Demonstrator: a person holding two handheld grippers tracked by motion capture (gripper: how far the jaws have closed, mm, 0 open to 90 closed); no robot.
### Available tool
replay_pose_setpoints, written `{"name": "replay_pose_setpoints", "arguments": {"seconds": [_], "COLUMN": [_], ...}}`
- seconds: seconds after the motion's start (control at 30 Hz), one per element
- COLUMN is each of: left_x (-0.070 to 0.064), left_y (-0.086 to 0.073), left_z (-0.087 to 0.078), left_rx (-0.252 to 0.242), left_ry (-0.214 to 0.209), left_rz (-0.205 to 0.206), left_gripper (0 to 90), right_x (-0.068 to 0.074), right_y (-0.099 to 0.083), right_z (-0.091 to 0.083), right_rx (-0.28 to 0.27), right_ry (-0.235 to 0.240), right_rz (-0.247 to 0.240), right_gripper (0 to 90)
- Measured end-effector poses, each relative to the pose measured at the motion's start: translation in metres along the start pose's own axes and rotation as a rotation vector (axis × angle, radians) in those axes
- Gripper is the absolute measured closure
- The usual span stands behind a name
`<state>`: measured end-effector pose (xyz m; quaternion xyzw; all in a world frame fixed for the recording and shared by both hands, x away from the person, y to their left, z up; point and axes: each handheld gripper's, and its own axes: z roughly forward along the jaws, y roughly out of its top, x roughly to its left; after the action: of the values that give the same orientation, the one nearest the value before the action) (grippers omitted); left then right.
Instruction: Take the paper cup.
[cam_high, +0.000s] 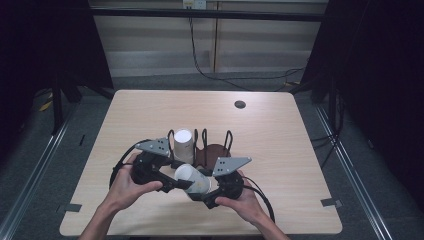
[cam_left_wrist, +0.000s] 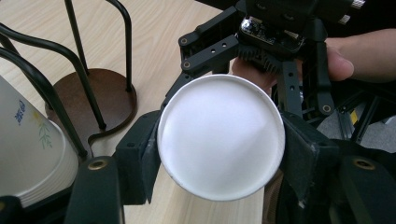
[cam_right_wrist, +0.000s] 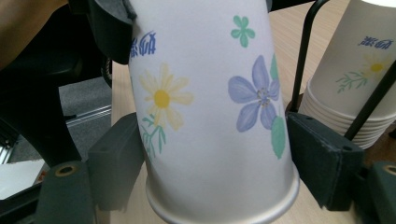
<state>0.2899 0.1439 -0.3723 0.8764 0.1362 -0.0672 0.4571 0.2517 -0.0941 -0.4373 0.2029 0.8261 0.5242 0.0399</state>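
From above, the left gripper (cam_high: 172, 184) and right gripper (cam_high: 202, 196) both meet a tipped paper cup (cam_high: 192, 180) just before the wire rack (cam_high: 214, 150) (a cup stack (cam_high: 183, 145) stands inside). Left gripper view: jaws press the cup's base end. Right gripper view: jaws flank its flowered wall near the rim, touching.

On the worktop (cam_high: 150, 110), the wire rack (cam_high: 212, 145) stands near the middle, with a stack of cups (cam_high: 183, 145) in its left part. In front, 1 cup (cam_high: 192, 180) lies between the left gripper (cam_high: 172, 182) and right gripper (cam_high: 207, 192).
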Motion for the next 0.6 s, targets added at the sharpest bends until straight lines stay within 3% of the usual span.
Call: {"name": "replay_pose_setpoints", "arguments": {"seconds": [0.2, 0.6], "left_x": [-0.0001, 0.0021], "left_y": [-0.0005, -0.0017], "left_z": [-0.0011, -0.0013], "left_rx": [-0.013, -0.019], "left_ry": [0.008, 0.0], "left_rz": [0.009, -0.008], "left_gripper": [35.0, 20.0], "right_x": [-0.0002, -0.0021], "right_y": [0.0004, 0.0004], "right_z": [-0.001, -0.0011], "right_rx": [-0.004, 0.013], "right_ry": [-0.003, 0.008], "right_rz": [0.007, 0.024], "right_gripper": [23.8, 24.3]}}
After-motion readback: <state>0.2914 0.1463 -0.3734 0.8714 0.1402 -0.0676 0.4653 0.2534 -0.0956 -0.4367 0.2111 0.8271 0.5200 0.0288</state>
